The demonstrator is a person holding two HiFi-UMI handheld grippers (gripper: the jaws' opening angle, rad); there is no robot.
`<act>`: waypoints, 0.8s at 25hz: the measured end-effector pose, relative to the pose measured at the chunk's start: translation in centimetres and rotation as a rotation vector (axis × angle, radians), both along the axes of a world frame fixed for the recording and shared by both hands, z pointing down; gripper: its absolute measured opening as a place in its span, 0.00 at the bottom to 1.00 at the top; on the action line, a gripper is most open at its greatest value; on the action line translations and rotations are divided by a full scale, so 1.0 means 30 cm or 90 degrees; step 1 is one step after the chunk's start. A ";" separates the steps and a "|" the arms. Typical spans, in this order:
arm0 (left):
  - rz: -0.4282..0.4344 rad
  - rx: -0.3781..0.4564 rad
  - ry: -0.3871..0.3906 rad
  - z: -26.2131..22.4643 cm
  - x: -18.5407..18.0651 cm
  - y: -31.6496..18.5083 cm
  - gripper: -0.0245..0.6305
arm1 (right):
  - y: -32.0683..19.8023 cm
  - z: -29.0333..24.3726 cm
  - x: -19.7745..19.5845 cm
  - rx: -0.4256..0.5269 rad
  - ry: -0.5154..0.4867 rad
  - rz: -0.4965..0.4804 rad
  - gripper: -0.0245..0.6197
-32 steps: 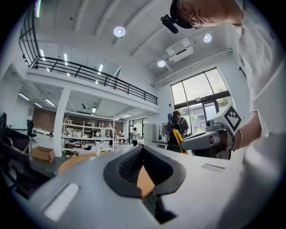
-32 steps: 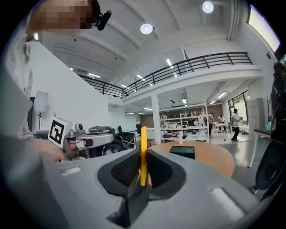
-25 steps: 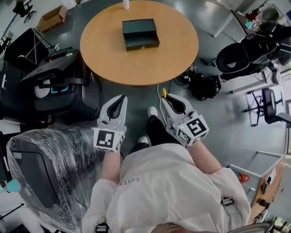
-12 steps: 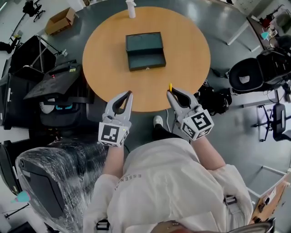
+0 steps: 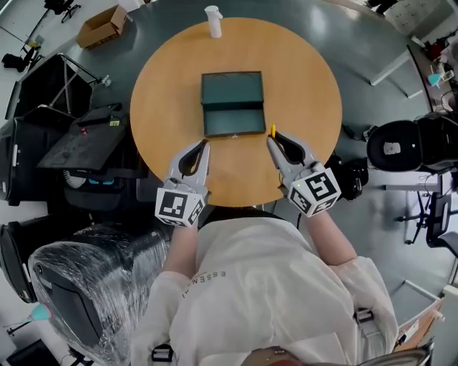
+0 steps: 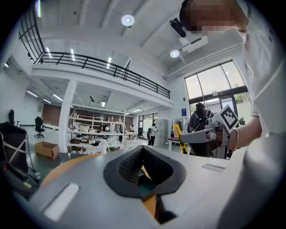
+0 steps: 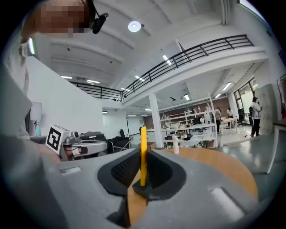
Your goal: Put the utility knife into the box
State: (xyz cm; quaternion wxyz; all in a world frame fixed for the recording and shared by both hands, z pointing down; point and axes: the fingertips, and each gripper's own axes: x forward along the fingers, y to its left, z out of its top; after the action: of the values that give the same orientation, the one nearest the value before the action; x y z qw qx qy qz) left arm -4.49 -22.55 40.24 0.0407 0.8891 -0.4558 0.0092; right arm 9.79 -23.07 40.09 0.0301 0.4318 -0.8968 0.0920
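A dark green box [image 5: 232, 104] lies with its lid open in the middle of the round wooden table [image 5: 315, 78]. My right gripper [image 5: 273, 139] is shut on a yellow utility knife [image 5: 273, 131], which stands upright between the jaws [image 7: 143, 154], just right of the box's near corner. My left gripper [image 5: 206, 146] is shut with nothing in it, over the table's near edge, left of the box's front. From the left gripper view the right gripper [image 6: 203, 134] and the yellow knife [image 6: 179, 136] show at the right.
A white bottle [image 5: 212, 21] stands at the table's far edge. Black cases and stands [image 5: 79, 136] crowd the floor at the left, with a wrapped chair [image 5: 79, 279] near left. A black office chair [image 5: 401, 146] is at the right. A cardboard box [image 5: 104, 23] lies far left.
The person has stepped up to the table. Both grippers moved forward from over the floor to over the table's near edge, the right one still holding the knife.
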 end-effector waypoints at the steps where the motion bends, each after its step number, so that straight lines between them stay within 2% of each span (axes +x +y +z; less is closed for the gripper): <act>1: 0.003 -0.004 0.002 0.006 0.004 -0.027 0.06 | -0.025 0.004 0.005 -0.002 0.002 0.004 0.09; 5: 0.025 -0.015 0.004 0.021 0.019 -0.120 0.06 | -0.114 0.009 0.007 -0.015 0.008 0.018 0.09; 9: 0.053 -0.019 0.014 0.038 0.027 -0.203 0.06 | -0.213 0.082 -0.035 -0.061 0.048 0.009 0.09; 15: 0.063 -0.077 0.008 0.165 0.018 -0.320 0.06 | -0.366 0.417 -0.104 -0.224 0.125 -0.003 0.09; 20: 0.075 -0.124 0.018 0.279 0.016 -0.348 0.06 | -0.404 0.677 -0.123 -0.342 0.195 -0.002 0.10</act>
State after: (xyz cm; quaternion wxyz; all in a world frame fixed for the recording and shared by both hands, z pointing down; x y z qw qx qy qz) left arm -4.00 -33.00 48.61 0.1330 0.9063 -0.3987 0.0436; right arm 6.10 -35.20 60.39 0.2779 0.4160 -0.8259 0.2599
